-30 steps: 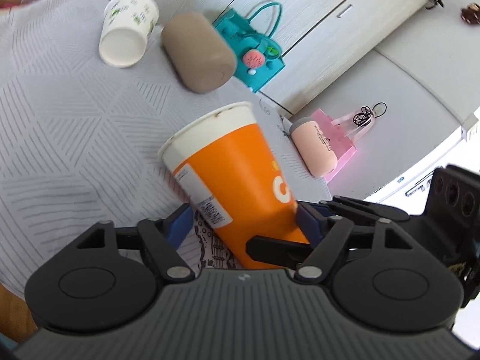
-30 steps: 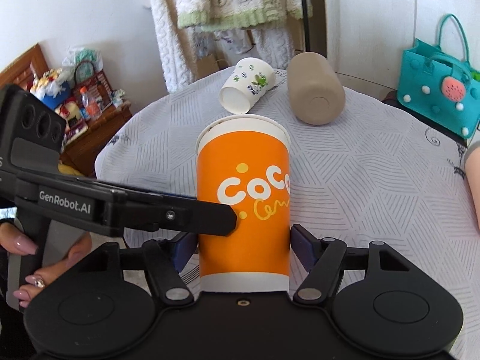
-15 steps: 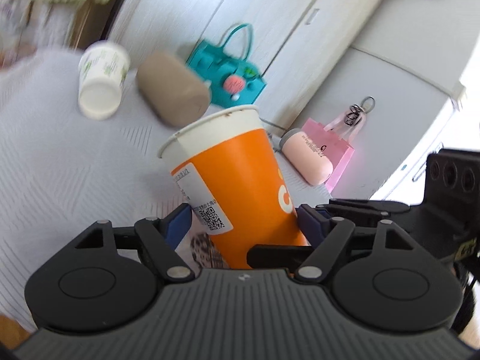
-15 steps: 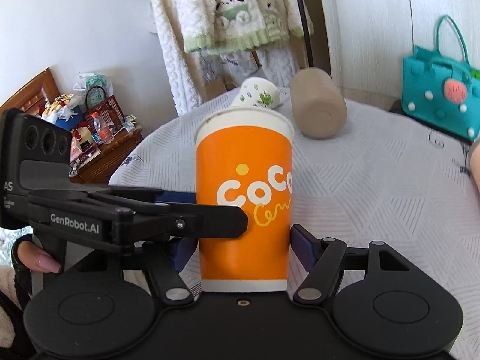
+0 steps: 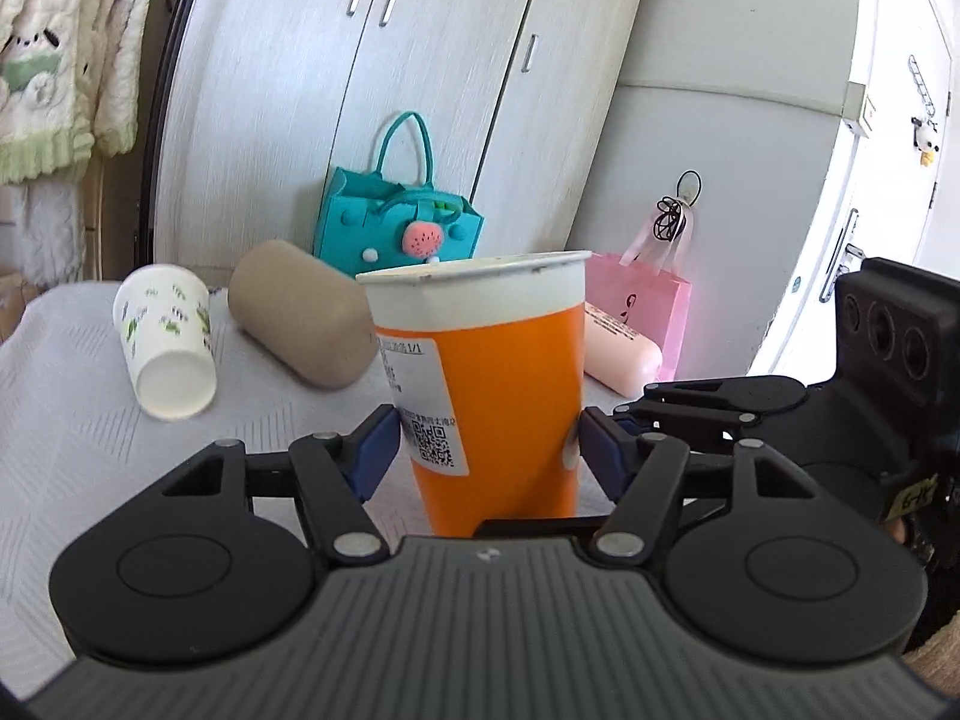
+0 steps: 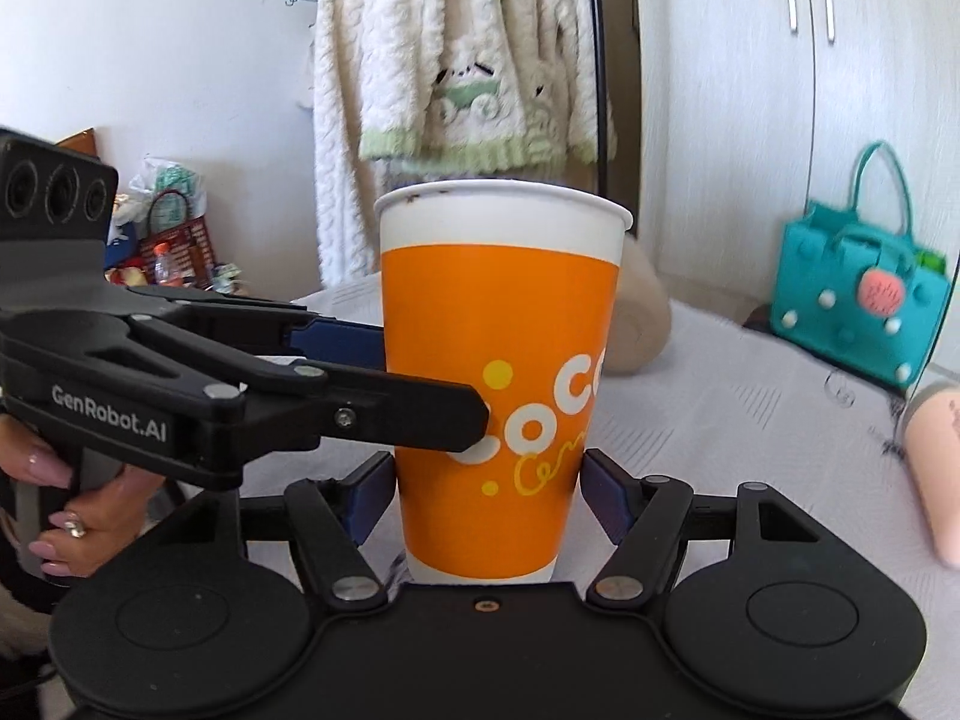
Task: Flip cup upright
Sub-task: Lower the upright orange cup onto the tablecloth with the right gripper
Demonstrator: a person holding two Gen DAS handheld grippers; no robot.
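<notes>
Between both grippers we hold the cup (image 6: 501,384) mouth-up over the table (image 6: 750,420): left gripper (image 5: 483,450) and right gripper (image 6: 489,492) each pinch its lower wall, steadying it for setting down.

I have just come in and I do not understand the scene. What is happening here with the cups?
A person works two handheld grippers on the orange cup, which now stands mouth up on the white tablecloth. The left gripper and the right gripper both bracket it near its base. Behind it, a white floral cup and a brown cup lie on their sides.
</notes>
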